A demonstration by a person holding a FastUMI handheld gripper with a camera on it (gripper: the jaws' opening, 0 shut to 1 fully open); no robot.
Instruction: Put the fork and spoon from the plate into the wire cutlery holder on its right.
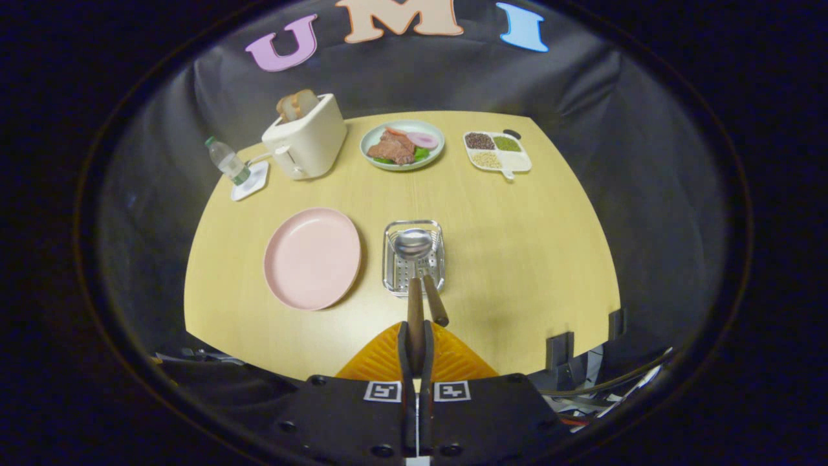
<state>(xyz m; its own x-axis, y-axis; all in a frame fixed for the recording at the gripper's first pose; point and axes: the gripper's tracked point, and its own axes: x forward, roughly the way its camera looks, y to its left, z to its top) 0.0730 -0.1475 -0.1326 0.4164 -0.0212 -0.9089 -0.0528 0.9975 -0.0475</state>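
Note:
My gripper (414, 338) is shut on the brown wooden handle of the spoon (413, 243). The spoon's steel bowl hangs over the wire cutlery holder (390, 259), which stands just ahead of my fingers. A second wooden handle, the fork's (436, 301), sticks out of the holder's near edge, just right of the spoon's handle. Its head lies inside the holder, hidden under the spoon. The round pink plate (312, 257) lies just left of the holder, its surface bare.
Along the far side of the wooden table (517, 259) stand a water bottle (226, 160) on a white coaster, a cream toaster (306, 138) with bread, a plate of food (402, 145) and a divided dish of beans (497, 151).

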